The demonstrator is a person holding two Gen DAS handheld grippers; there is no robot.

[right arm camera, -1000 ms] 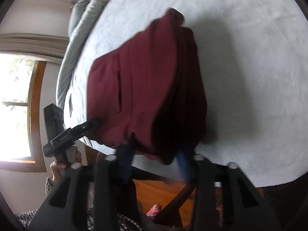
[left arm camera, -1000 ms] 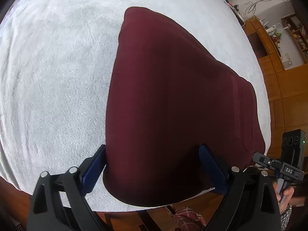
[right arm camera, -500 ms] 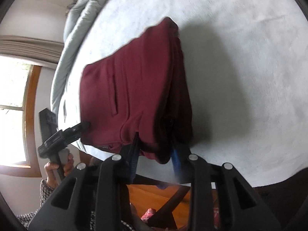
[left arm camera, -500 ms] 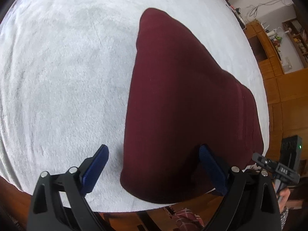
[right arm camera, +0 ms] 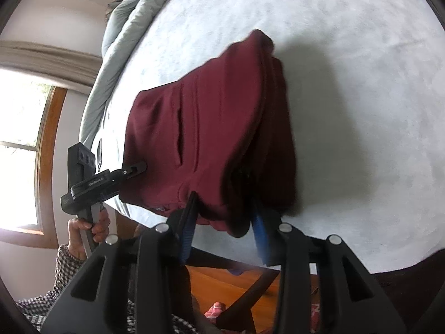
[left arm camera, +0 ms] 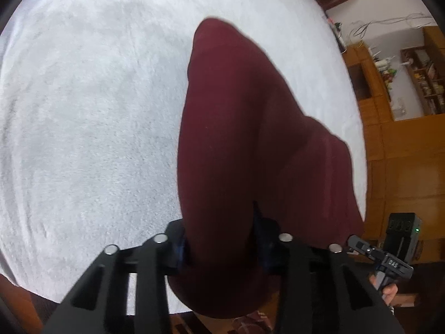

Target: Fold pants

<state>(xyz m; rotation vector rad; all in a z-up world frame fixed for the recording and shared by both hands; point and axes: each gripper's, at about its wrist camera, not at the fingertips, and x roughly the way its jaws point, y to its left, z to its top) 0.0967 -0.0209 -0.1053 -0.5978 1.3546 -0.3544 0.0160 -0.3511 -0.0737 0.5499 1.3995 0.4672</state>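
The dark red pants [left arm camera: 250, 144] lie folded on a white fleece bed cover [left arm camera: 83, 111], near its front edge. My left gripper [left arm camera: 222, 247] is shut on the near edge of the pants, and the cloth bulges between its fingers. In the right wrist view the pants [right arm camera: 217, 128] show a pocket slit and stacked layers. My right gripper [right arm camera: 225, 217] is shut on their near corner, blue pads pressed on the cloth. The left gripper [right arm camera: 133, 168] also shows there at the pants' left edge.
A grey duvet [right arm camera: 125, 33] is bunched along the far side of the bed. A window [right arm camera: 19, 150] is on the left. Wooden cabinets and shelves [left arm camera: 403, 97] stand to the right of the bed. Wooden floor [right arm camera: 222, 284] lies below the bed's front edge.
My left gripper has closed from wide open onto the near edge of the pants. My right gripper keeps its hold, and the pants have shifted a little.
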